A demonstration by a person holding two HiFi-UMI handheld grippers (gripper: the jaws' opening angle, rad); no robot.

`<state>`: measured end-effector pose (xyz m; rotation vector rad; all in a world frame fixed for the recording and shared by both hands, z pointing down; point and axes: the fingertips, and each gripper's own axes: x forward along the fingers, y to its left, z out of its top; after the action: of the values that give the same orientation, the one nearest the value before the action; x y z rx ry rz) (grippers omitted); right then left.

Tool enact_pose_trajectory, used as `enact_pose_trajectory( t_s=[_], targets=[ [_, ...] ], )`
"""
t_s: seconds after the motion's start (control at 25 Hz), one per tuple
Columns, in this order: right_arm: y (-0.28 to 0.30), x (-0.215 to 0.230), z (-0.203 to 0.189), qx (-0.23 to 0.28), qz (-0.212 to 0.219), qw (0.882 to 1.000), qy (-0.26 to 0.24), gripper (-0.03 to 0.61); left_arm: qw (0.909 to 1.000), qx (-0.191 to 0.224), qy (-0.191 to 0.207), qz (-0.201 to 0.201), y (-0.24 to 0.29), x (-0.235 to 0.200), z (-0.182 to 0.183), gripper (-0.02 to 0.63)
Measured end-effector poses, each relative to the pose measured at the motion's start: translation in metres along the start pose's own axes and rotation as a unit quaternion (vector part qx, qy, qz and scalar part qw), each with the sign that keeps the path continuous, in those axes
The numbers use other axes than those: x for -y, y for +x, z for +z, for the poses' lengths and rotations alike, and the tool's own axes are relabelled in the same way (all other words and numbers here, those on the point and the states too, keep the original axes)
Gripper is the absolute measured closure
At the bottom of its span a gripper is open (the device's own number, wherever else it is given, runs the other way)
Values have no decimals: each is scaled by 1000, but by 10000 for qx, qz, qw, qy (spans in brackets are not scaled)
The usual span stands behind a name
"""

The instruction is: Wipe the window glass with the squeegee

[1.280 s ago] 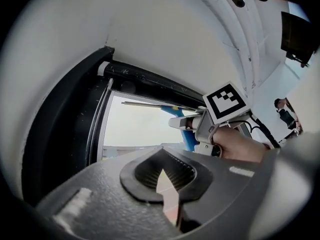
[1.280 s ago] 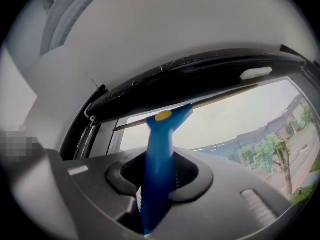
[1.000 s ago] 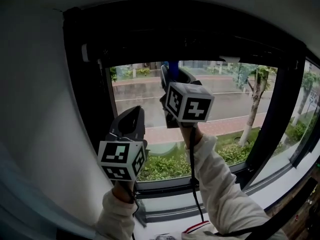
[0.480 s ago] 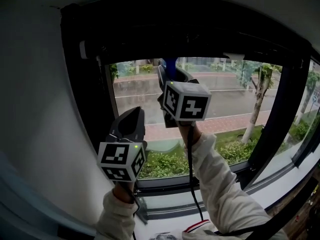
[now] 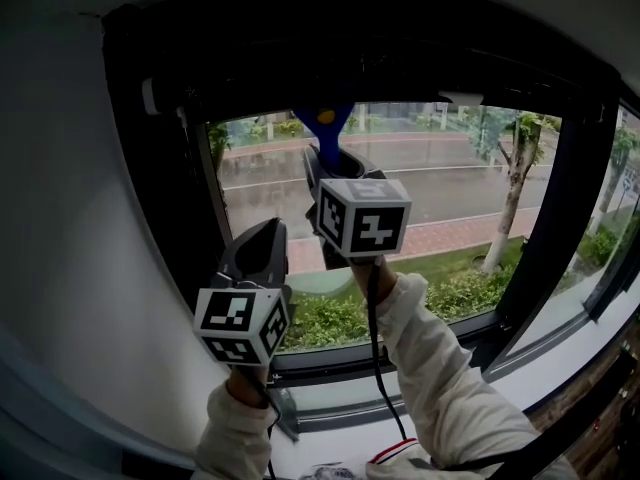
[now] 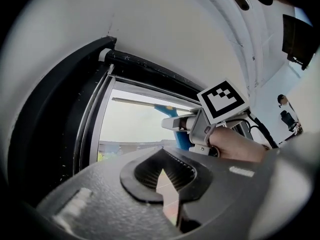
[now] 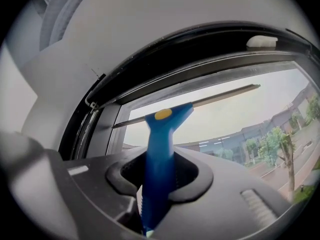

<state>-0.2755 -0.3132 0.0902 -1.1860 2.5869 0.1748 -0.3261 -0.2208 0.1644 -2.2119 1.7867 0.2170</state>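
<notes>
Two tools: right tool (image 7: pixel 159 186) clamps the squeegee (image 7: pixel 161 134) handle; left tool (image 6: pixel 167 189) closed, empty.
Squeegee: likely light, stiff plastic; blade at 12 o'clock of window glass (image 7: pixel 240 119).
Hold: mid-handle, firmly.

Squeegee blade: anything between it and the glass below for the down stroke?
Nothing visible on the glass. The squeegee, held in the right claw, has its blade along the top edge. The left claw, shut and empty, hangs in front of the lower-left corner; its gap from the glass can't be judged.
</notes>
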Motion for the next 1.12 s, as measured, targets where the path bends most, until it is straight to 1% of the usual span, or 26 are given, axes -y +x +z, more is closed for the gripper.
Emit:
enact_pose_trajectory(
  t_s=[0.2,0.76,1.12],
  targets=[
    [-5,-2,-21,-133,60,9999,-1,463,9998,-175,-83,-22,1,3,-17,614],
    [-28,3,-81,-477,14,9988,123,463,9955,-881,-336,74,-6,8,-88,614],
    [-44,2,-115,-791,22,9967,188,465,9922,-1132,-512,51,-18,12,-112,614]
  ],
)
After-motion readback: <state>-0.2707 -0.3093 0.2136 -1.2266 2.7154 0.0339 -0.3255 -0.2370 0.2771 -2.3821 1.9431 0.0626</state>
